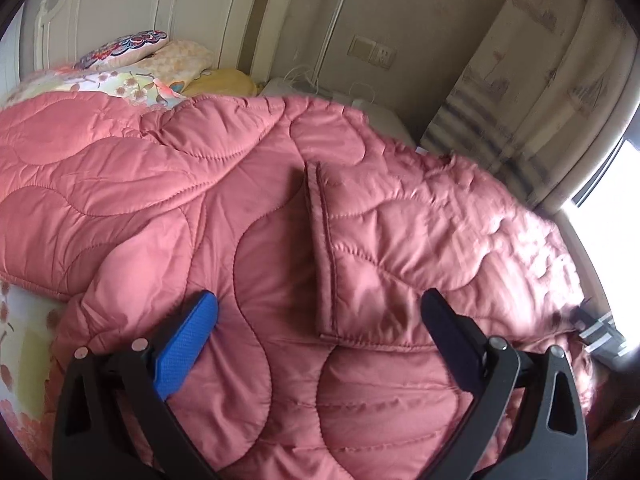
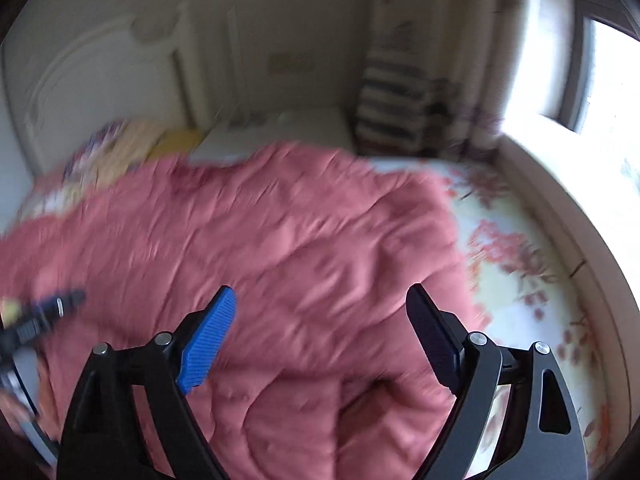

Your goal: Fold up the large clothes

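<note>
The fold looks begun but far from finished: the pink quilt (image 1: 280, 216) lies spread over most of the bed (image 2: 532, 264), and one corner flap (image 1: 384, 248) is already turned back onto the middle, its piped hem running in a straight line down to a squared lower corner. The rest seems undone, as I judge it; the far half is bunched in soft ridges toward the pillows (image 1: 152, 56), and the near edge hangs loosely over the mattress side. The left gripper (image 1: 320, 320) hovers just above the quilt with its jaws wide apart and nothing between them; the right gripper (image 2: 320, 320) is likewise spread and empty, over the quilt's near right part, though that view is smeared by motion blur. The quilt is puffy, padded cloth with a faint sheen, stitched in wavy, leaf-like channels that leave rounded pillowed cells; it should give under a pinch and slide easily on itself. Its hem is a thin darker cord, probably the firmest thing to seize. Beneath it the sheet is pale with red blossom print, flat and smooth. A cream carved headboard (image 1: 132, 4) stands behind, and a patterned curtain (image 1: 532, 80) hangs by the window.
</note>
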`<state>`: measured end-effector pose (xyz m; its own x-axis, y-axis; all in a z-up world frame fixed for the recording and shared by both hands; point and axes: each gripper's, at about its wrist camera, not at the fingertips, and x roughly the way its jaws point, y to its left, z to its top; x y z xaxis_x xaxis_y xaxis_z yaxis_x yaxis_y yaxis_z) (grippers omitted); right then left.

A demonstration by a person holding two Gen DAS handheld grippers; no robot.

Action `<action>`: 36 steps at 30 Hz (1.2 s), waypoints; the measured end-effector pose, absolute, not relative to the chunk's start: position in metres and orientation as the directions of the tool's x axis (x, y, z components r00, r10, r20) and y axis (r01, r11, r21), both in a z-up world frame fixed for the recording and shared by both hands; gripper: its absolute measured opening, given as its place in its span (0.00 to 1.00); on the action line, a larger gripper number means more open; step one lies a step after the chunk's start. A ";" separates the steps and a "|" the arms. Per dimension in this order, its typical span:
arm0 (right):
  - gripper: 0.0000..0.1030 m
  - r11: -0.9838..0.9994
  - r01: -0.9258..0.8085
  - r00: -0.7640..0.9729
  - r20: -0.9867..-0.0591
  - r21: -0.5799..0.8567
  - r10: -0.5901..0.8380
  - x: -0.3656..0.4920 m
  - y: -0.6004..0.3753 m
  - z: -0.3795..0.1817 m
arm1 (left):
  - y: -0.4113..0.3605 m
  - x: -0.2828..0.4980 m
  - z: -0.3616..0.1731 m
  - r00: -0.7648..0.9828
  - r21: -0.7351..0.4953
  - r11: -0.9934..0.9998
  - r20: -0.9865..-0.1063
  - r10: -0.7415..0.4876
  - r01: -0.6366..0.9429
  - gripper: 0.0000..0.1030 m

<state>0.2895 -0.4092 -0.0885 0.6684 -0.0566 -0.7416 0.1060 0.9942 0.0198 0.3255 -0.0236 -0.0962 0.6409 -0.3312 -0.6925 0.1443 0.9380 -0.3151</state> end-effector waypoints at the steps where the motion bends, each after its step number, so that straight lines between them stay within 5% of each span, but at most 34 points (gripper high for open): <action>1: 0.82 0.995 0.096 0.647 -0.759 -0.021 -0.078 0.292 -0.402 -0.100 | -0.014 0.323 -0.092 0.649 -0.356 0.924 -0.673 -0.355 0.136 0.98; 7: 0.83 0.993 0.107 0.638 -0.761 -0.058 -0.113 0.294 -0.400 -0.119 | 0.109 0.267 -0.063 0.833 -0.588 0.802 -0.494 -0.251 -0.107 0.98; 12: 0.83 0.993 0.113 0.655 -0.750 -0.030 -0.097 0.286 -0.403 -0.120 | 0.243 0.252 -0.081 0.850 -0.687 0.610 -0.526 -0.041 -0.396 0.97; 18: 0.83 0.992 0.121 0.672 -0.738 0.024 -0.064 0.282 -0.405 -0.113 | 0.333 0.273 -0.083 0.853 -0.719 0.507 -0.519 0.061 -0.474 0.95; 20: 0.83 0.991 0.129 0.680 -0.731 0.044 -0.056 0.281 -0.408 -0.112 | 0.342 0.285 -0.084 0.850 -0.736 0.483 -0.525 0.037 -0.475 0.56; 21: 0.83 0.989 0.134 0.688 -0.724 0.056 -0.052 0.279 -0.410 -0.111 | 0.343 0.294 -0.085 0.843 -0.753 0.462 -0.538 -0.025 -0.467 0.13; 22: 0.83 0.988 0.140 0.699 -0.713 0.072 -0.047 0.277 -0.412 -0.109 | 0.338 0.295 -0.081 0.844 -0.761 0.458 -0.535 -0.042 -0.459 0.09; 27: 0.83 0.954 0.195 0.815 -0.579 0.229 -0.028 0.253 -0.437 -0.093 | 0.240 0.287 -0.006 0.929 -0.709 0.663 -0.366 -0.057 -0.239 0.09; 32: 0.83 0.904 0.269 0.888 -0.450 0.334 -0.098 0.227 -0.465 -0.081 | 0.057 0.282 0.054 0.885 -0.565 0.787 -0.197 -0.421 0.249 0.12; 33: 0.83 0.898 0.276 0.891 -0.442 0.342 -0.106 0.225 -0.467 -0.081 | 0.029 0.282 0.055 0.853 -0.539 0.781 -0.198 -0.482 0.316 0.20; 35: 0.83 0.893 0.285 0.893 -0.436 0.348 -0.115 0.223 -0.471 -0.080 | -0.049 0.276 0.048 0.743 -0.464 0.745 -0.238 -0.625 0.479 0.56; 36: 0.83 0.892 0.291 0.890 -0.441 0.346 -0.119 0.224 -0.473 -0.081 | -0.073 0.272 0.041 0.714 -0.432 0.740 -0.260 -0.650 0.516 0.85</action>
